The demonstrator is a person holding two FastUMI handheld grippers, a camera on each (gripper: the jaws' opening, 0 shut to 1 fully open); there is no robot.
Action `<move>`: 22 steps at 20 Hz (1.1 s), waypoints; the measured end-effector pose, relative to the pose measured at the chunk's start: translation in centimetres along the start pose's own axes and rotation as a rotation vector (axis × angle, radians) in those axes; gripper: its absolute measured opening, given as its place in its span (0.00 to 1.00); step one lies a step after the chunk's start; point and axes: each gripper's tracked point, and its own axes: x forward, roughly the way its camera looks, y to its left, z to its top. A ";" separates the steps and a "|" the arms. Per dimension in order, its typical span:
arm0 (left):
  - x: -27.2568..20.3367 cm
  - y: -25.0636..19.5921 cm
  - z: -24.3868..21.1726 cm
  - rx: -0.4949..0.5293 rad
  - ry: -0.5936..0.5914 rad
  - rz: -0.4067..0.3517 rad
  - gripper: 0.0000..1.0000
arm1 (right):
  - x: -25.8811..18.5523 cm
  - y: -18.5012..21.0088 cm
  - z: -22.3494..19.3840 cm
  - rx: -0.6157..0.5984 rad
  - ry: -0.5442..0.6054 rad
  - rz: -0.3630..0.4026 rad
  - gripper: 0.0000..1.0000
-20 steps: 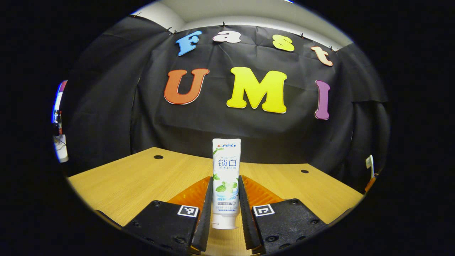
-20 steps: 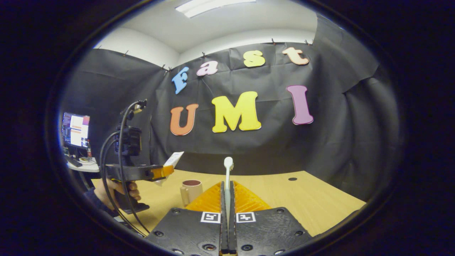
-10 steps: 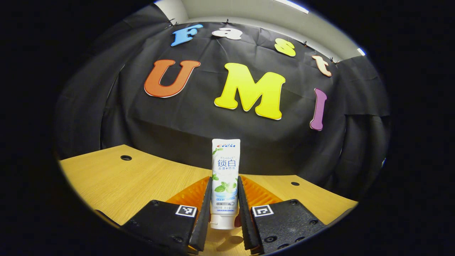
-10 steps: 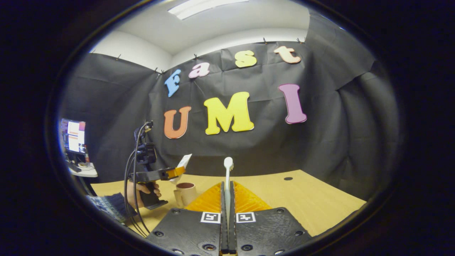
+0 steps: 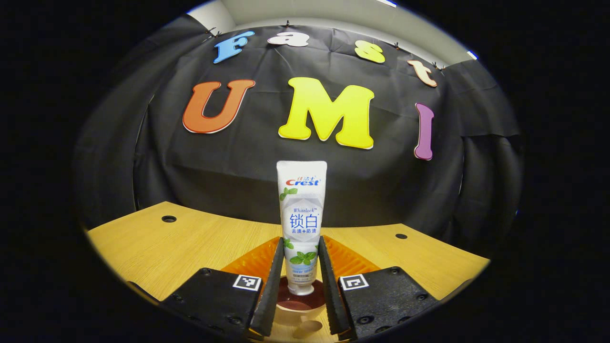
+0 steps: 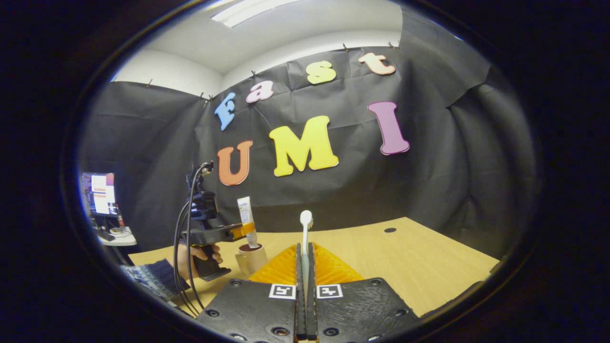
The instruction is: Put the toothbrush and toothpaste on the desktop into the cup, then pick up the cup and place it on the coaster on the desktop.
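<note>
Since a second ago the toothpaste [image 5: 302, 224] has swung from a forward tilt to upright and come over the cup [image 5: 295, 305], whose dark mouth now sits at the bottom centre of the left gripper view, right under the tube's cap. In the right gripper view, at lower left, the tube [image 6: 247, 222] stands above the cup [image 6: 251, 257] with its cap at or just inside the rim.

My left gripper [image 5: 299, 271] pinches the tube's lower part, both fingers pressed on its sides. My right gripper [image 6: 305, 267] is nearly closed, nipping the toothbrush [image 6: 305, 238] by its handle, well to the right of the cup in that picture.

To do this step well, I judge I should keep the cap centred over the mouth, lower straight down until the cap is well inside, and only then ease my fingers apart, so the tube does not catch the rim or tip the cup.

Both long axes run vertical: the tube's cap points down and its flat crimped end up; the brush's head points up. No coaster is in sight.
</note>
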 end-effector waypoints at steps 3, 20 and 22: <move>0.1 0.3 -0.4 -0.001 0.016 0.012 0.46 | 0.2 0.1 -0.5 0.005 0.016 0.008 0.02; -7.8 1.0 5.4 0.054 -0.149 0.144 0.98 | 0.9 1.4 -2.2 0.005 0.059 0.021 0.01; -9.4 0.6 5.3 0.079 -0.143 0.153 0.98 | 1.6 2.2 -2.3 -0.022 0.058 0.038 0.01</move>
